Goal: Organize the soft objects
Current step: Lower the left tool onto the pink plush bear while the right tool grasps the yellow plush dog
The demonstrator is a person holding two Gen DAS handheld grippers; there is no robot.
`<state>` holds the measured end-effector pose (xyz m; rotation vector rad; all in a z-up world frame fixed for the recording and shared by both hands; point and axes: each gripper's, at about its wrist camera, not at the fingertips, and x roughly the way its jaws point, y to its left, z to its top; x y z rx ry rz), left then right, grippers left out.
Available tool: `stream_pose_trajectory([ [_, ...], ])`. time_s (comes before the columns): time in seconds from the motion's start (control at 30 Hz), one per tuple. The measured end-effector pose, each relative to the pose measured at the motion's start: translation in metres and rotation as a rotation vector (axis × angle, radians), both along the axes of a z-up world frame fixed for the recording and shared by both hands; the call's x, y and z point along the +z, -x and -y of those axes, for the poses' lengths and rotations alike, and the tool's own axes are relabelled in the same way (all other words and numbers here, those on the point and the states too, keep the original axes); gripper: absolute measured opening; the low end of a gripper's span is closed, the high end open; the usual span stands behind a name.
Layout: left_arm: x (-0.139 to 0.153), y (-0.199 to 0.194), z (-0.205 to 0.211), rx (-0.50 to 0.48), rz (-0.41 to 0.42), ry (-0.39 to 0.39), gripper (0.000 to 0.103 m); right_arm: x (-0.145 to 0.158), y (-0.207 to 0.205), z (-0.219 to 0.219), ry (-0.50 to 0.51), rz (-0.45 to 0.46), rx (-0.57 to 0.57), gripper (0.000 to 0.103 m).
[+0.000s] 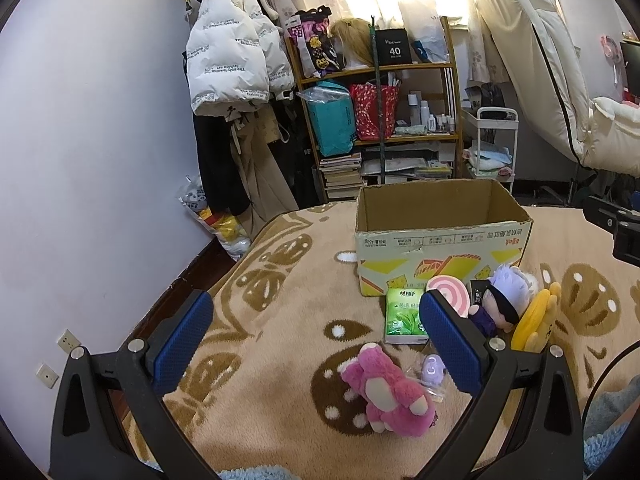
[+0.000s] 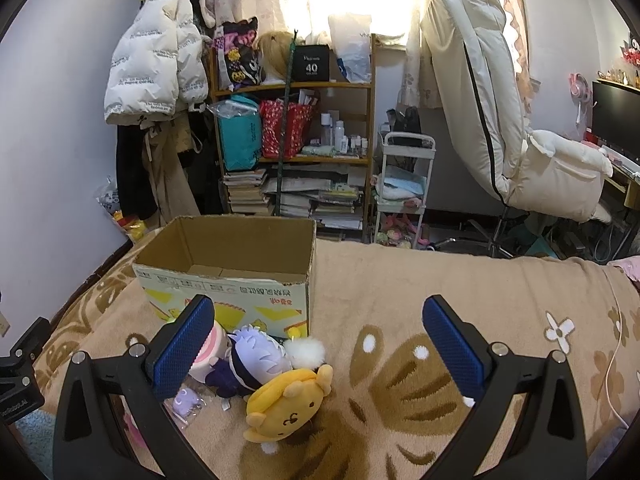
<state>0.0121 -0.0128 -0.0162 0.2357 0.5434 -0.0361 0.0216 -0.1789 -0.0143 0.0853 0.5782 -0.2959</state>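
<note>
Left view: my left gripper point(image 1: 316, 330) gapes empty above the pink plush point(image 1: 390, 394) at lower centre on the blanket point(image 1: 280, 280). Right view: my right gripper point(image 2: 318, 330) gapes empty; yellow plush point(image 2: 286, 402) lower centre, box point(image 2: 224, 276) behind, shelf point(image 2: 294, 128) beyond.

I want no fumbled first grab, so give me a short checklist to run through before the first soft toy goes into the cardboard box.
1. Left gripper open and empty: ok.
2. Right gripper open and empty: ok.
3. Open-topped cardboard box upright, its visible floor bare: ok.
4. Pink plush bear lying free on the tan patterned blanket: ok.
5. Yellow plush dog clear of neighbours: not ok, it lies against the purple-haired doll.
6. Green tissue pack soft enough to count: cannot tell.
</note>
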Motion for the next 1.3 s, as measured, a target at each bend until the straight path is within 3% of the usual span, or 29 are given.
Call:
stream_pose_trajectory([
  [0.2, -0.006, -0.009, 0.010, -0.020, -0.047, -0.031, 0.101, -0.008, -0.008, 0.008, -0.048, -0.060, -0.010, 0.103],
  [0.4, -0.023, -0.029, 0.023, -0.041, -0.162, -0.085, 0.101, -0.020, -0.025, 0.015, -0.102, -0.161, -0.011, 0.103],
  [0.7, -0.047, -0.049, 0.035, -0.069, -0.297, -0.081, 0.101, -0.045, -0.049, 0.025, -0.099, -0.316, -0.014, 0.103],
  [0.97, -0.079, -0.059, 0.053, -0.097, -0.432, -0.174, 0.101, -0.068, -0.065, 0.018, -0.109, -0.429, 0.048, 0.103],
  [1.3, -0.112, -0.071, 0.060, -0.115, -0.608, -0.189, 0.101, -0.099, -0.078, 0.011, -0.145, -0.554, 0.107, 0.103],
])
